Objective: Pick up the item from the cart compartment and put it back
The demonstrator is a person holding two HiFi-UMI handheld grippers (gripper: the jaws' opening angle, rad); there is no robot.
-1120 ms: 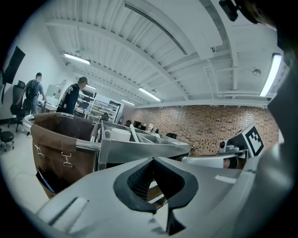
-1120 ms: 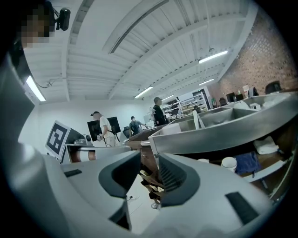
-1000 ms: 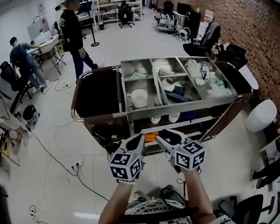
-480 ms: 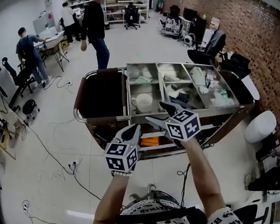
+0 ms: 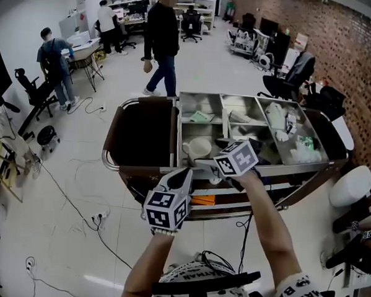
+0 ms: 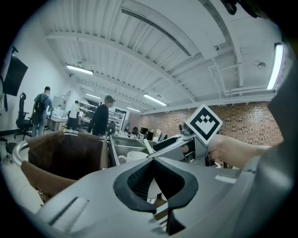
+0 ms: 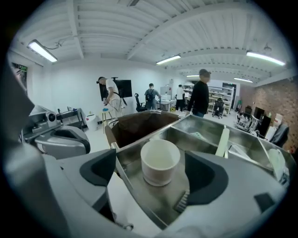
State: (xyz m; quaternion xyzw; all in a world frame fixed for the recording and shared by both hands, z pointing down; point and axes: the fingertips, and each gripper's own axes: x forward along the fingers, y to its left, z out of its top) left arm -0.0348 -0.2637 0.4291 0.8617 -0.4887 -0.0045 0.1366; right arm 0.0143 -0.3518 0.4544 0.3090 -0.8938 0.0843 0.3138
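White cup (image 5: pixel 200 148) stood upright in the head view, mouth up, long axis vertical, in the cart's (image 5: pixel 110 154) near-left steel compartment (image 5: pixel 187 131). R tongs (image 5: pixel 208 157) reached over it; L tongs (image 5: pixel 186 173) hung short of the cart. Cube (image 5: pixel 236 157) on R tongs bore b/w square markers.

L gripper view: L tongs (image 6: pixel 153 162) closed on nothing.

R gripper view: R tongs (image 7: pixel 153 182) wide apart, having just been opening. Cup (image 7: pixel 159 160) sat btwn them, pads clear of it.

No legible text; shirt print (image 5: pixel 303 292) possibly lettering.
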